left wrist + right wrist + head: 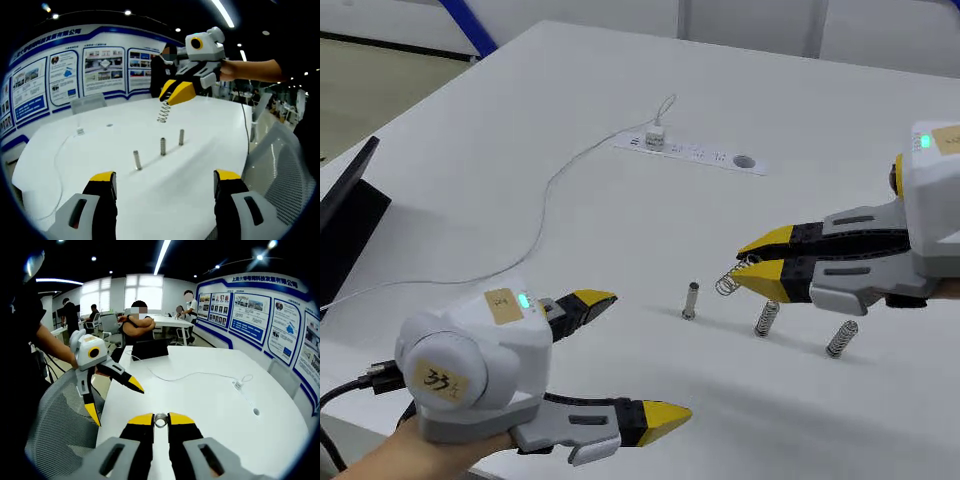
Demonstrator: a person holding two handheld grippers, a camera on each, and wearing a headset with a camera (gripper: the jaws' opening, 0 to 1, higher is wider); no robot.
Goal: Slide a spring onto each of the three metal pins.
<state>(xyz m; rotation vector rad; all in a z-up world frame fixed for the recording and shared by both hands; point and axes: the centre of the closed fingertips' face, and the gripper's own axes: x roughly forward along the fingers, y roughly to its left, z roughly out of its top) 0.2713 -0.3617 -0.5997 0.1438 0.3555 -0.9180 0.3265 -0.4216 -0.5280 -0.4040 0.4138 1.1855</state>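
The head view is bright and even. The white table [620,200] nearly washes out beyond the fingertips of the right gripper [740,266]. Faint, soft shadows trail leftward from the pins [690,300] just below those fingertips, and the surface turns greyer around the left gripper [648,353]. Both gripper views are dimmer and fisheye-bent, with walls curving toward the edges. Ceiling strip lights [162,257] glare high above the fingers. The spring [160,419] pinched between the right fingertips looks slightly soft.
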